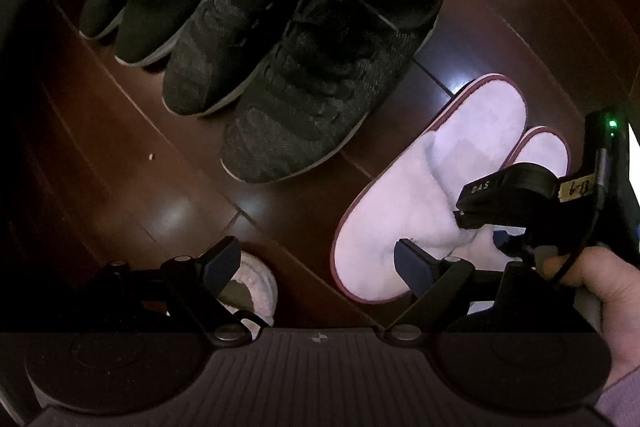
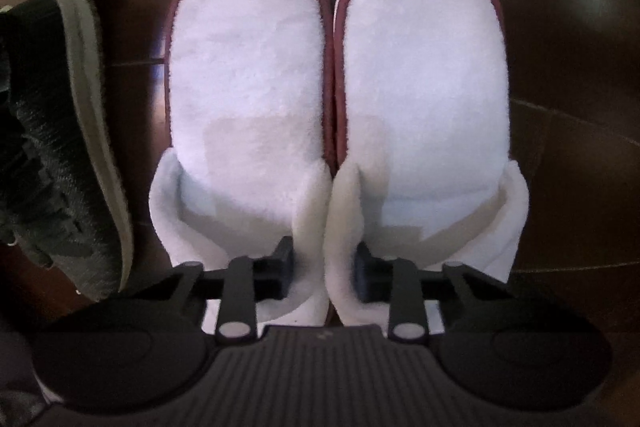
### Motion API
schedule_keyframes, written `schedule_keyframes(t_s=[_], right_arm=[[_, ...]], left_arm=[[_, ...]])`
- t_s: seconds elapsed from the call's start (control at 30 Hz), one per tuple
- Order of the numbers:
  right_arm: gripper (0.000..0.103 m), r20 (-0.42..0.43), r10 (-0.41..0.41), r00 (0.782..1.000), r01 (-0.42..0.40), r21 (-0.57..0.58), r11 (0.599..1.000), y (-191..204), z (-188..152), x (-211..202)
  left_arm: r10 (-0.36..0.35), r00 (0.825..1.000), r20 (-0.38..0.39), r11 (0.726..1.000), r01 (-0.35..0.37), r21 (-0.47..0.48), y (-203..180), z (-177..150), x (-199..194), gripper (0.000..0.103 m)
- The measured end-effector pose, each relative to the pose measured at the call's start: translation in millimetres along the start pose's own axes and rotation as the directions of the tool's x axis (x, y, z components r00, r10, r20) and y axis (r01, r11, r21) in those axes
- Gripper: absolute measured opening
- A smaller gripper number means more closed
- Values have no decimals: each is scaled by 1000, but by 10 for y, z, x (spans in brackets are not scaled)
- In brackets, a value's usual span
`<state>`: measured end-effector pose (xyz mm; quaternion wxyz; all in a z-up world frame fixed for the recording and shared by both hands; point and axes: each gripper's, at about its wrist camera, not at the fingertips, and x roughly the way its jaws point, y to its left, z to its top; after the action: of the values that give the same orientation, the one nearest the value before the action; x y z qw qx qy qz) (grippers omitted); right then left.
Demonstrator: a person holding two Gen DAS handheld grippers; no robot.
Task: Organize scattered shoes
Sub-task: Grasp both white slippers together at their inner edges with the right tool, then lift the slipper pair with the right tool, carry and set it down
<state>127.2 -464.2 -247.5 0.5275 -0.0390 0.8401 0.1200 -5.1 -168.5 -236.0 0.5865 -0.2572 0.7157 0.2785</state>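
The right tongs (image 2: 325, 269) are closed on the pair of white fleece slippers (image 2: 256, 75), their two fingers pinching the touching inner walls of the toe covers where the left and right slipper meet. The slippers lie side by side on the dark wooden floor (image 2: 568, 155), their maroon-edged heels pointing away from the camera. Just beside them stands a grey knit sneaker (image 2: 60, 147) with a pale sole. In the left wrist view, the left tongs (image 1: 316, 265) hang wide open above the floor, gripping nothing. Behind them four dark sneakers (image 1: 248, 39) sit in a row, soles nearly touching. A fluffy pale slipper (image 1: 258, 283) shows partly behind the left finger.
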Motion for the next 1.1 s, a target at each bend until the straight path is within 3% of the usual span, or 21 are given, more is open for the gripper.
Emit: schedule_keyframes(t_s=[0.33,0.57,0.9,1.1], right_arm=[[21,103,73,992,-81,71,994,-352,-381,41],[21,203,120,972,-151,146,978,-758,-697,11],[21,402,186,897,-318,291,902,-1727,-1298,-100],[21,482,171,860,-391,403,828,-2493,-1660,-71]], left_arm=[[20,999,34,998,-22,57,-105,-94,-41,88],[37,996,81,992,-46,121,-240,-197,-107,88],[10,982,187,974,-52,219,-525,-413,-247,88],[-70,971,228,931,-19,364,-898,-684,-329,88]])
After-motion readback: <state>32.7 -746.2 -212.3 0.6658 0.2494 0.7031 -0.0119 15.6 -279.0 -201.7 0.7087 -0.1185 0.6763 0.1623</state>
